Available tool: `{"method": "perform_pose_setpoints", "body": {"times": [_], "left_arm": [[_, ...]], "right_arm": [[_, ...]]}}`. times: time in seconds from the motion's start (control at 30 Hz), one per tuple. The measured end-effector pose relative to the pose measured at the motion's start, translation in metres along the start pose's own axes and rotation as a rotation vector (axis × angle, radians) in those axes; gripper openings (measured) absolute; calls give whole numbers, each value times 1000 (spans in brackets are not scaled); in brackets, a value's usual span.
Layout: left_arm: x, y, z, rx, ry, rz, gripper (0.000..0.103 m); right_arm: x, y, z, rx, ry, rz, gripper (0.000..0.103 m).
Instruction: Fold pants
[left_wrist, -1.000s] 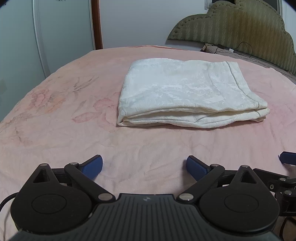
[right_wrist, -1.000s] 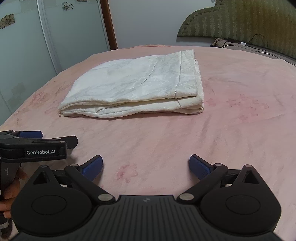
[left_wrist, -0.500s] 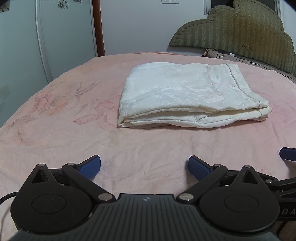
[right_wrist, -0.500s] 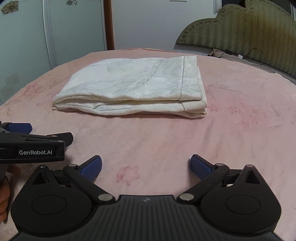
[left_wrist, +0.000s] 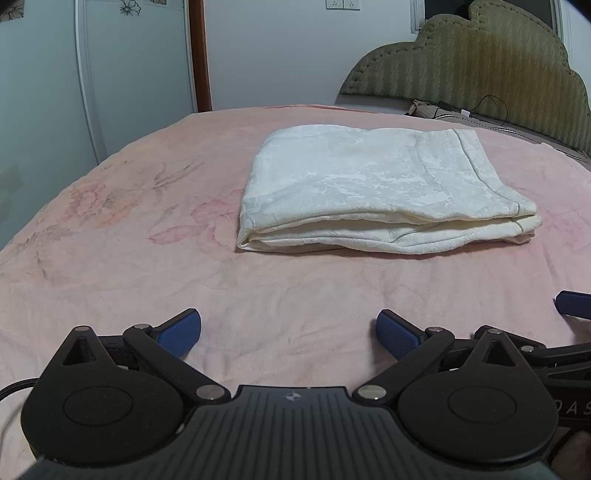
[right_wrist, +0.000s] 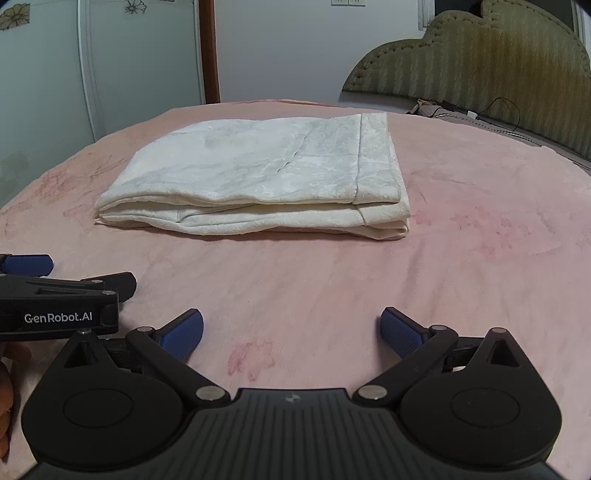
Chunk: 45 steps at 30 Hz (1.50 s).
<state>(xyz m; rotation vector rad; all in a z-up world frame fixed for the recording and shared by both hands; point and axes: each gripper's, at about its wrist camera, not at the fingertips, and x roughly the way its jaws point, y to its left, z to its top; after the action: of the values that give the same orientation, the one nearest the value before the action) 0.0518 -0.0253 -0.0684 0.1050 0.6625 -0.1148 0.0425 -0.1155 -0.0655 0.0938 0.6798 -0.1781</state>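
Note:
The cream-white pants lie folded in a flat rectangular stack on the pink floral bedspread; they also show in the right wrist view. My left gripper is open and empty, low over the bedspread and well short of the stack. My right gripper is open and empty too, also short of the stack. The left gripper shows at the left edge of the right wrist view, and a blue fingertip of the right gripper shows at the right edge of the left wrist view.
A green padded headboard stands at the back right with a dark cable and small items at its foot. Pale wardrobe doors and a brown door frame stand behind the bed.
Both grippers have tilted up and drawn back a little, so more wall and headboard shows. The pants have not moved. Both grippers stay open.

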Motion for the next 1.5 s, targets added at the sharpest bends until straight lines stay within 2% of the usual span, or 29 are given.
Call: {"method": "perform_pose_setpoints", "body": {"times": [1.5], "left_arm": [[1, 3, -1, -21, 9, -17, 103]], "right_arm": [[-1, -1, -1, 7, 0, 6, 103]]}}
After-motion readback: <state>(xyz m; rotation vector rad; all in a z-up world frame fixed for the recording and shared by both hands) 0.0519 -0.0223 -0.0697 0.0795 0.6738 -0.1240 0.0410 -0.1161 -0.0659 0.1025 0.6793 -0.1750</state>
